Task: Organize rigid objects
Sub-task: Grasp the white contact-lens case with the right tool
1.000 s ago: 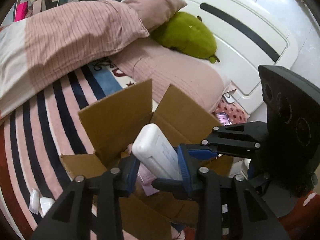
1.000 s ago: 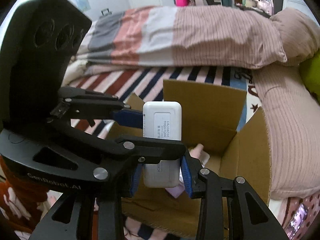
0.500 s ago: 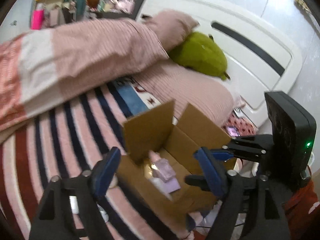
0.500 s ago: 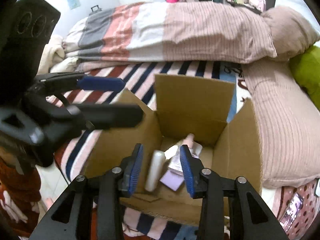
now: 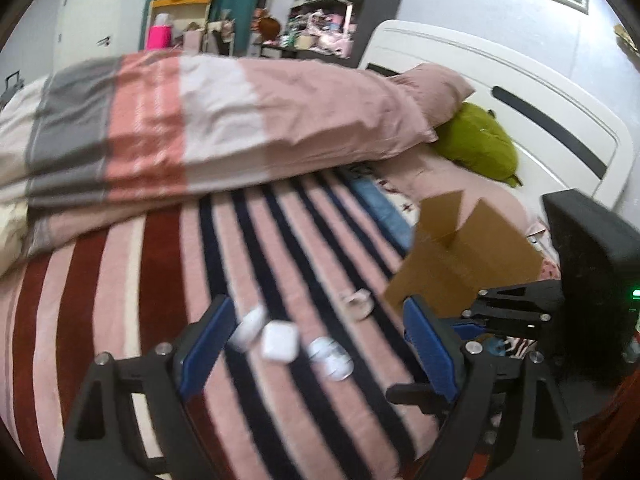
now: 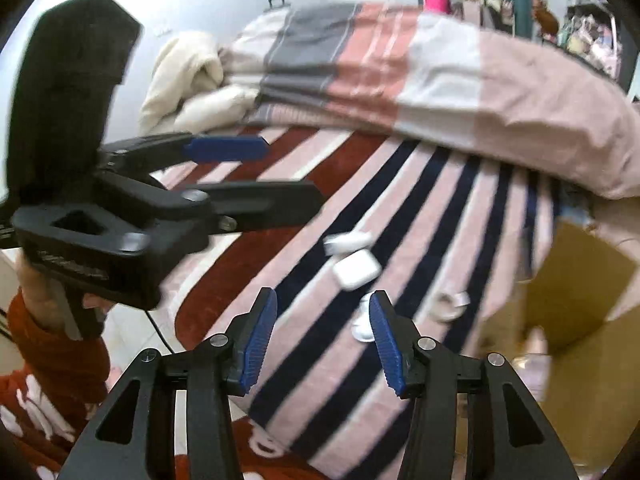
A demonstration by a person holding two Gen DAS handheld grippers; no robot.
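Several small white objects lie on the striped bedspread: a square white case (image 5: pixel 279 341) (image 6: pixel 356 269), an oblong white case (image 5: pixel 249 326) (image 6: pixel 347 241), a round white piece (image 5: pixel 332 358) (image 6: pixel 362 322) and a white ring-like piece (image 5: pixel 357 303) (image 6: pixel 450 305). The open cardboard box (image 5: pixel 460 256) (image 6: pixel 580 304) stands to their right. My left gripper (image 5: pixel 316 344) is open and empty, above the white objects. My right gripper (image 6: pixel 322 340) is open and empty, just in front of them. The left gripper also shows in the right wrist view (image 6: pixel 256 172).
A folded striped duvet (image 5: pixel 200 132) lies across the back of the bed. A green plush (image 5: pixel 476 148) and pink pillow (image 5: pixel 432 88) lie by the white headboard (image 5: pixel 520 92). A cream blanket (image 6: pixel 188 80) is bunched at the far left. The bed's edge is near my right gripper.
The white power bank held between both grippers was dropped into the box. Both grippers opened and swung left, away from the box, to the small white objects on the bedspread.
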